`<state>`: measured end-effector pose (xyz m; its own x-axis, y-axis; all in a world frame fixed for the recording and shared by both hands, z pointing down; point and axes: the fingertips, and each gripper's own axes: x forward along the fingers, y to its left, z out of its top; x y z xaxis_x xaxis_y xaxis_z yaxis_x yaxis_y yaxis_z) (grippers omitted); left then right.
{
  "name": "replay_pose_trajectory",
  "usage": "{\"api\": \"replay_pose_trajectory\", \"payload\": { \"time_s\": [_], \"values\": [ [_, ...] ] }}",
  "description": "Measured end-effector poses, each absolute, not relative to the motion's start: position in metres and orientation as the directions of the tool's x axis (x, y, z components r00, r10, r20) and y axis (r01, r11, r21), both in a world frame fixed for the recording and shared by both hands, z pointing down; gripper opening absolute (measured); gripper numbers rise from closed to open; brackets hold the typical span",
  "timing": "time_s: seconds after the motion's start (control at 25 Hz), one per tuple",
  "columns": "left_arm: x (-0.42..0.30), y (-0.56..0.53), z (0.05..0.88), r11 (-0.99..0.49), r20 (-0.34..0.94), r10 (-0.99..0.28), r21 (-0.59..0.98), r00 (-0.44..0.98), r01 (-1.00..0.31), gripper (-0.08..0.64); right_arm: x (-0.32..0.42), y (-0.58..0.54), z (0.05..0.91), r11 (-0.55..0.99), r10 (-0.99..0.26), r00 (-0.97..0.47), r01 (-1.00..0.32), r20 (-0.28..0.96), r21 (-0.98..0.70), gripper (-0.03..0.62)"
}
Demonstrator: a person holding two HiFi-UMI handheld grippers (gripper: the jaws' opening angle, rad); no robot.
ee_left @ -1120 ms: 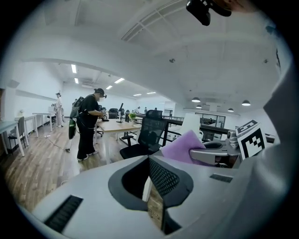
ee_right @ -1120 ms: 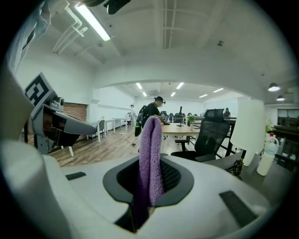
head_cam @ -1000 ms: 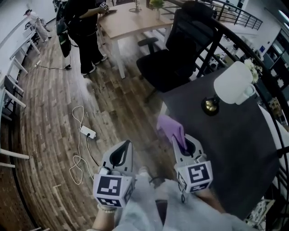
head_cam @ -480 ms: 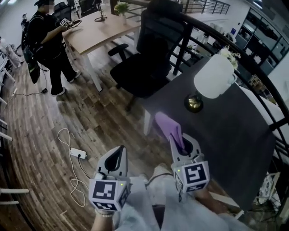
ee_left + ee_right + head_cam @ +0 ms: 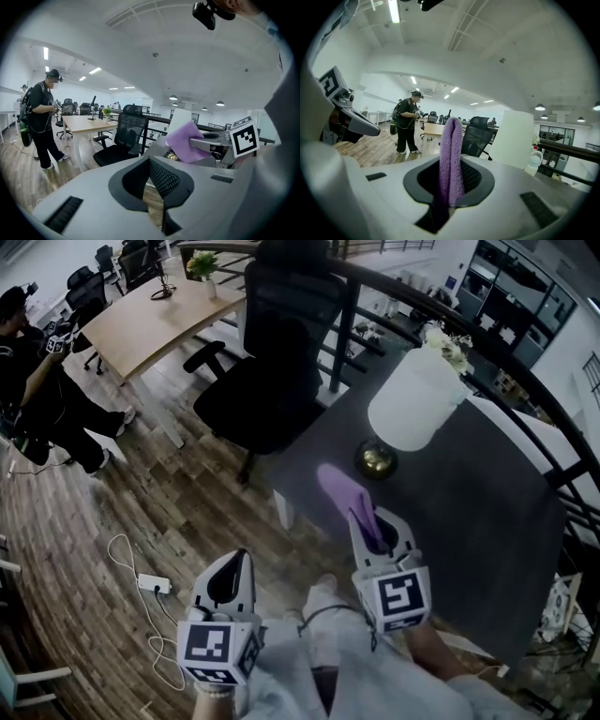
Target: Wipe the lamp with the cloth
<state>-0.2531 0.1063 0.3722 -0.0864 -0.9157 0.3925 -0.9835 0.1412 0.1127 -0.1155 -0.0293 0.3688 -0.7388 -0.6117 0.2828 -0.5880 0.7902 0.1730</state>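
Progress check: the pickup part looks done, but the actual wiping hasn't started as far as I can tell. The right tongs (image 5: 370,524) are pinching a fuzzy purple cloth (image 5: 342,491), which pokes out past the tips toward about 11 o'clock in the head view. In the right gripper view it's bunched into a narrow strip, clamped right between the pads. The white-shaded, brass-footed table lamp (image 5: 412,404) stands on the dark grey tabletop (image 5: 478,521), at roughly 1 o'clock from the cloth. It's near but clearly apart, no contact anywhere. The left tongs (image 5: 234,568) hang down at 7 o'clock over the brown wooden floor (image 5: 141,493), pressed together with nothing in them. What's left, I reckon: get the cloth up against the shade and the foot and rub them down, so basically the whole wipe.
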Motion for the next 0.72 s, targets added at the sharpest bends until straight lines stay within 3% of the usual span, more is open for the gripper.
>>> {"api": "replay_pose_trajectory", "payload": {
  "time_s": [0.52, 0.72],
  "values": [
    [-0.229, 0.004, 0.360, 0.125, 0.396, -0.915, 0.101, -0.075, -0.987, 0.006, -0.085, -0.134, 0.361, 0.766, -0.642, -0.717, -0.603, 0.269, 0.220, 0.049],
    [-0.214, -0.033, 0.356, 0.097, 0.395, -0.918, 0.100, -0.050, -0.990, 0.006, -0.070, -0.166, 0.344, 0.741, -0.671, -0.712, -0.636, 0.208, 0.215, 0.049]
  ]
}}
